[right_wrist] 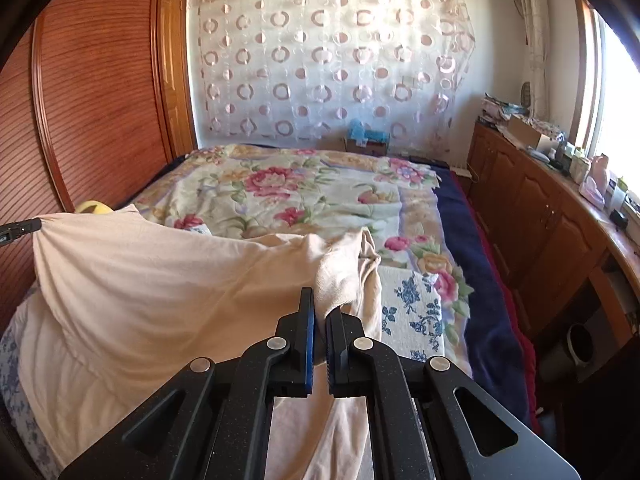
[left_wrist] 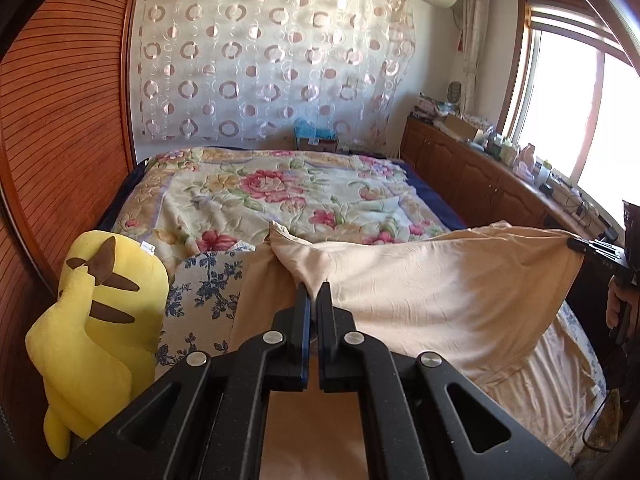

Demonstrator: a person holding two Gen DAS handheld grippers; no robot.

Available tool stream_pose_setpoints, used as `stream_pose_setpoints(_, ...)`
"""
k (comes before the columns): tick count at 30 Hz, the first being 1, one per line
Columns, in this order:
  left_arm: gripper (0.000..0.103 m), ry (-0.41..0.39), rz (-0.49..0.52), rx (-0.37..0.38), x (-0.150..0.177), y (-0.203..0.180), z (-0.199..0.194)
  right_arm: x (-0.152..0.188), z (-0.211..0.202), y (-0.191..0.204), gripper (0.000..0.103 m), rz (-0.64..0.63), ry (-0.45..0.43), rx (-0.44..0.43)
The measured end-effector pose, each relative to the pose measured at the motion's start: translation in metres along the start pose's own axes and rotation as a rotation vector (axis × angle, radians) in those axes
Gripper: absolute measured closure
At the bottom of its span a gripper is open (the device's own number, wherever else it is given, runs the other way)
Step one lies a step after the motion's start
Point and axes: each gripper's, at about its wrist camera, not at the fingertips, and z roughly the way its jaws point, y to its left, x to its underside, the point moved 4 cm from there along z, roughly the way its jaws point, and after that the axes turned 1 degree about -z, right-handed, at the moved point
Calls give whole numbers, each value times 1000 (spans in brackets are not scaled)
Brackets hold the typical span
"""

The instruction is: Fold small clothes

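Beige garment [left_wrist: 440, 280] pinched in both grippers' closed jaws, stretched between.

**No readable text**

Faint pale marks sit on the black finger of the right gripper [left_wrist: 600, 250] at the left wrist view's right edge, too small and blurred to make out. Nothing else carries lettering.
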Motion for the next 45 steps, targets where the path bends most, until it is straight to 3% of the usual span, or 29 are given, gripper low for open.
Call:
stream_pose_setpoints(13,99,-87,-8,-19,22,8,-72,47,-74,7,99,-11,-97,-48)
stream_pose_setpoints(21,100,-61,-5,-61,50,19,-88,80,-105,11,99,1,-101,-54)
stream_pose_setpoints(31,99,85,25,-158,111,24,-54,151,-65,2,99,41,83,-25)
stream_pose_setpoints(36,99,95,44,-167,124,23,-53,167,-39,-4,99,83,130,-14)
stream_pose_setpoints(38,84,87,55,-177,124,22,-57,168,-37,-3,99,95,132,-22)
stream_pose_setpoints(39,72,80,57,-178,124,22,-58,166,-35,-3,99,91,129,-21)
stream_pose_setpoints(41,69,66,56,-161,124,22,-62,162,-37,-2,99,84,119,-19)
stream_pose_setpoints(43,66,77,50,-155,125,23,-61,157,-37,0,88,78,108,-5)
stream_pose_setpoints(44,61,85,48,-154,126,23,-60,167,-45,3,85,73,100,9)
stream_pose_setpoints(45,49,94,44,-149,128,25,-58,170,-49,5,77,66,92,23)
